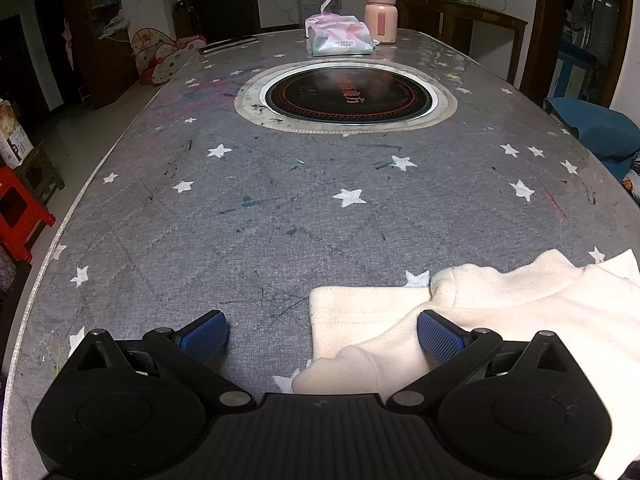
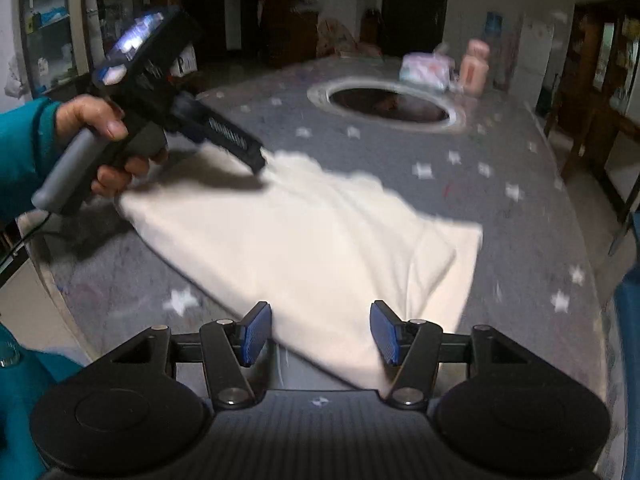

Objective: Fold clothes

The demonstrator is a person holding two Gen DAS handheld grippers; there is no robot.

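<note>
Now your right gripper (image 2: 318,330), jaws apart and gripping nothing, is hovering nearest the cream garment (image 2: 304,232), whose long axis is running from 10 o'clock to 4 o'clock, while your left gripper (image 1: 322,330) is gaping empty too.

induction cooktop (image 1: 348,94), orange characters, unreadable

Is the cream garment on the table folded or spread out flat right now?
Partly folded. The cream garment lies on the table with one edge doubled over and a sleeve laid across it.
</note>
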